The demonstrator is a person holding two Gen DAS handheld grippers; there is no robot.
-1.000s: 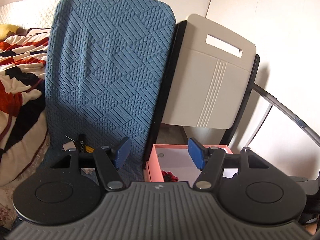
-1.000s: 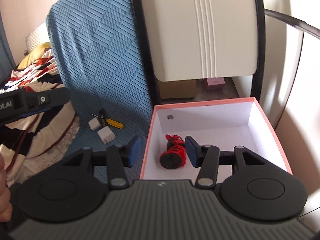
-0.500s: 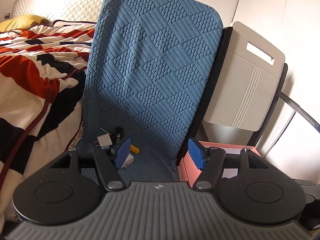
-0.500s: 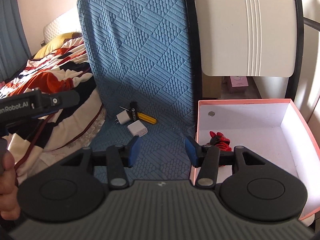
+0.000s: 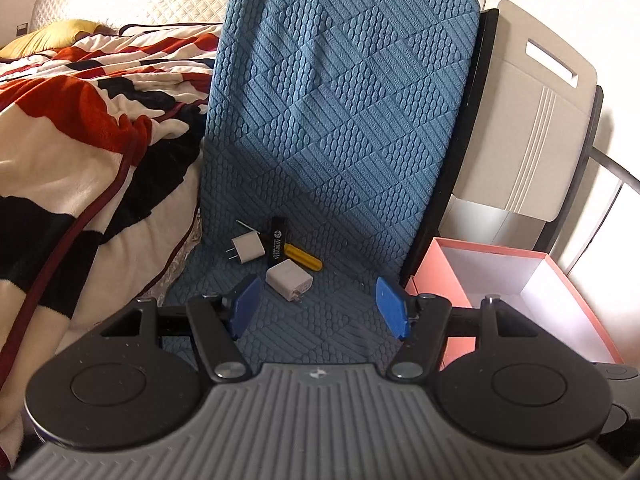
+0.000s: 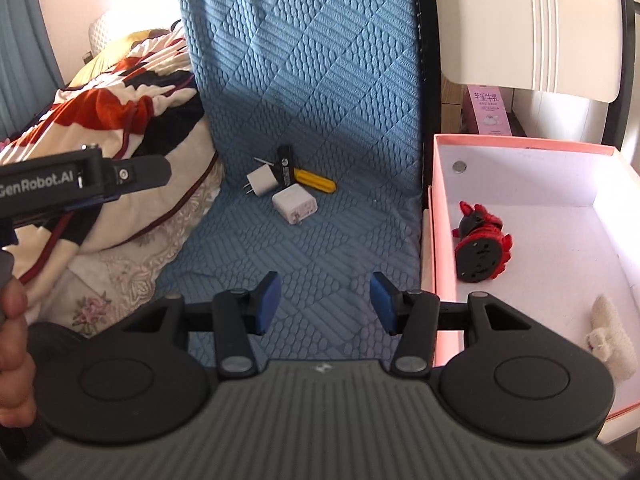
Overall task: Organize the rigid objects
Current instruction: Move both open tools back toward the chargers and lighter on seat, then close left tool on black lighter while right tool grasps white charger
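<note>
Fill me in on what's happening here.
A person holds a gripper in each hand over a blue mat, tidying small items into a pink box. Both the left gripper and right gripper are open and empty, aimed at a pile: two white chargers, a black stick and a yellow tool. A red-and-black toy already lies in the box.

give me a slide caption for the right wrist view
Open right claw over a blue quilted mat, facing two white plug chargers and a yellow-handled tool; pink cardboard box alongside holds a red-and-black toy.
</note>
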